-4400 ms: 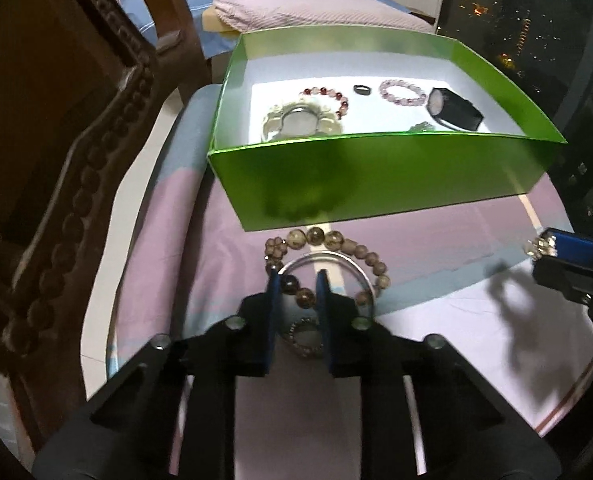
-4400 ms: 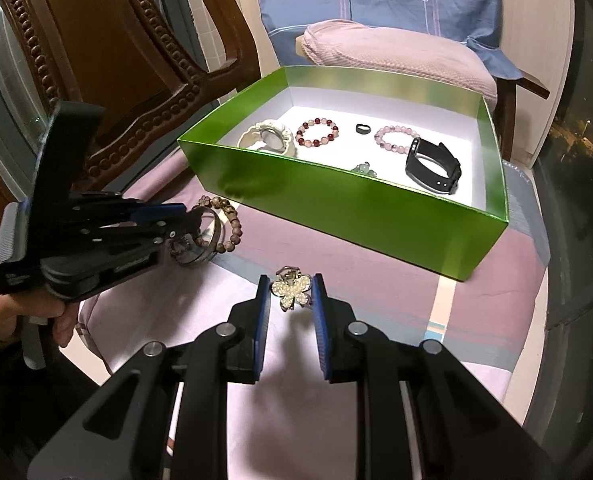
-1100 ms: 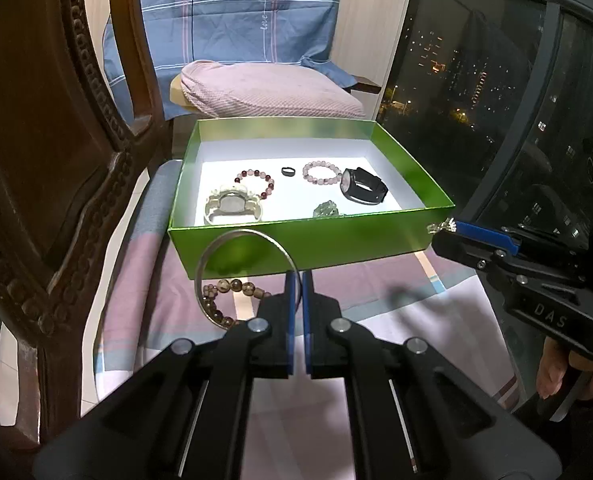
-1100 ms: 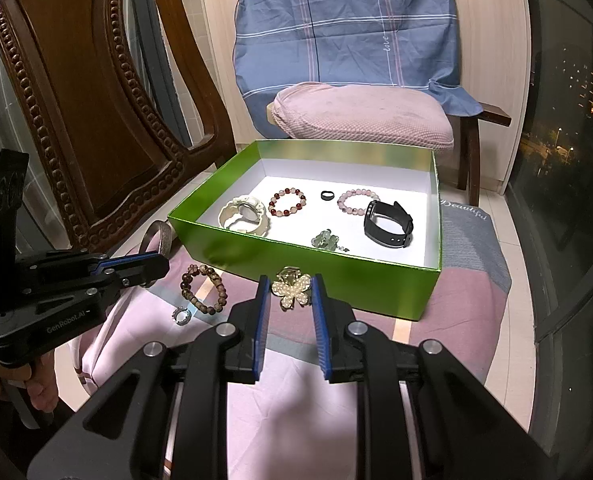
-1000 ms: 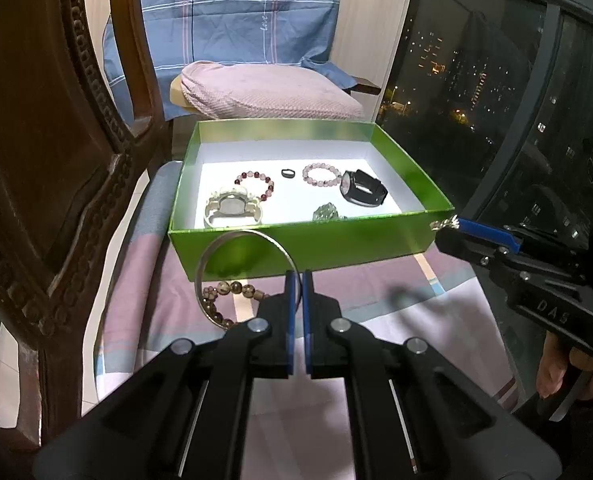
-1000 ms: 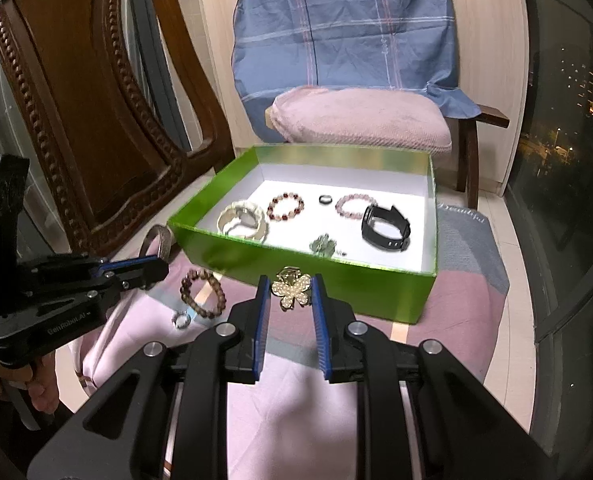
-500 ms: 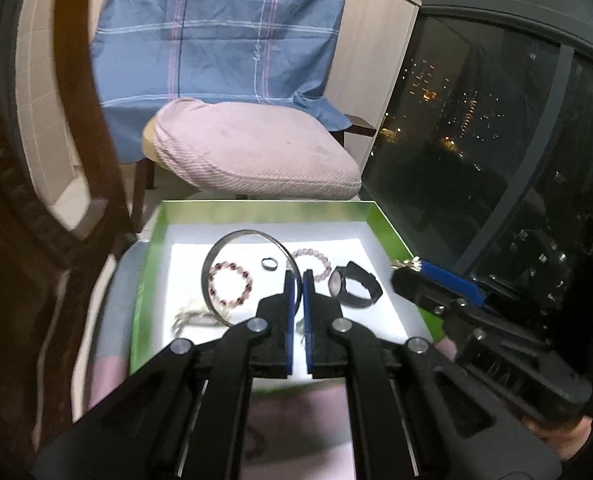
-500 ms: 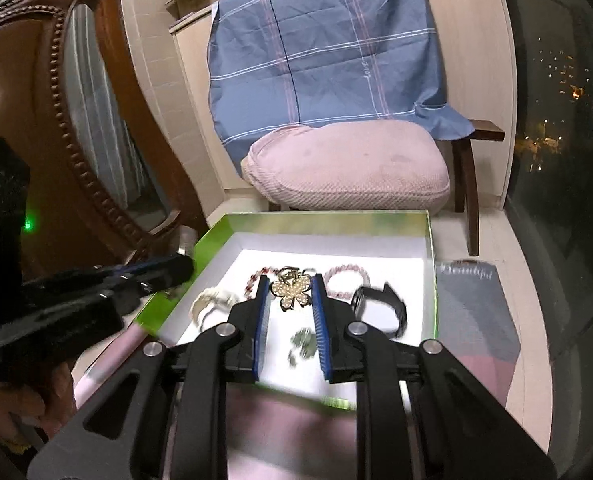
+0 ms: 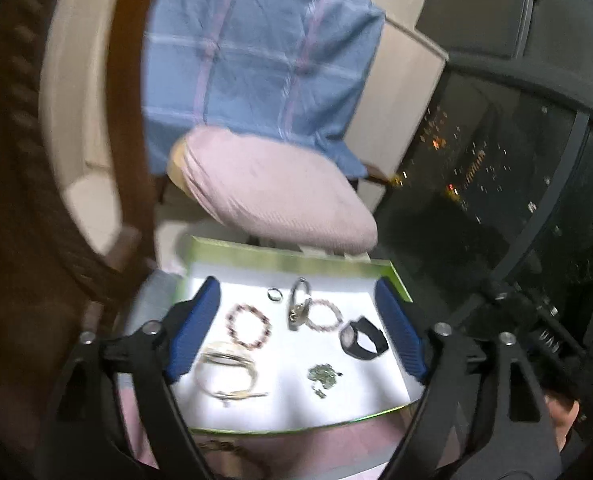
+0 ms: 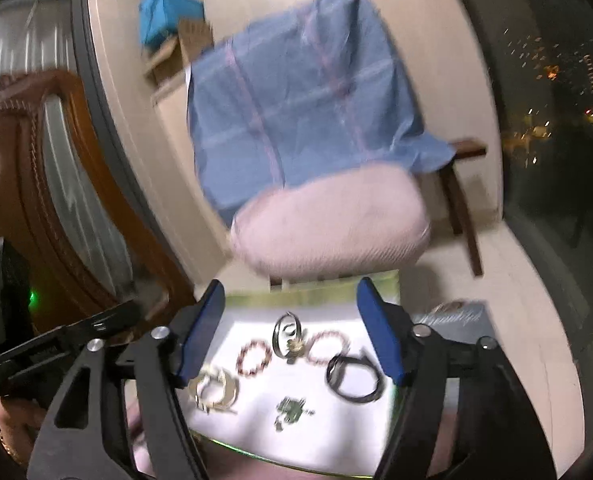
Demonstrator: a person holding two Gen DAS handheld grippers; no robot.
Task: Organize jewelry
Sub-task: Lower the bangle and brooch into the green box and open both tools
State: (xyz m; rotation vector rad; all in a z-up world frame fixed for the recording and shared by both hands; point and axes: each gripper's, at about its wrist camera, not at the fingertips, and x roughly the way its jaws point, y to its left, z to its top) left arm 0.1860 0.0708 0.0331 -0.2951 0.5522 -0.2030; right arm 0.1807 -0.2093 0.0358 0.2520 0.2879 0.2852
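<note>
Behind our work a pink cushion (image 9: 280,196) sits on a chair draped with a blue checked cloth (image 9: 256,60), and just in front of that cushion lies the green box (image 9: 284,256) we are filling.

We hold both tools above the box with nothing in them. Our left gripper (image 9: 296,336) has its fingers spread wide, and our right gripper (image 10: 292,336) is splayed just as wide, each framing the white floor of the box.

Inside the box, a metal bangle (image 9: 298,308) stands on edge near the far wall, with a small gold brooch (image 10: 295,345) touching it. Beside them lie a pink bead bracelet (image 9: 323,316), a dark red bead bracelet (image 9: 248,326), a little ring (image 9: 274,294), a black wristband (image 9: 362,338), a pale bracelet (image 9: 228,372) and a green pendant (image 9: 322,376).

We judge the task well along. Just outside the near wall of the box, something brown and beaded (image 9: 220,446) shows on the cloth, blurred; if it is jewelry, it is what we have left to bring in.
</note>
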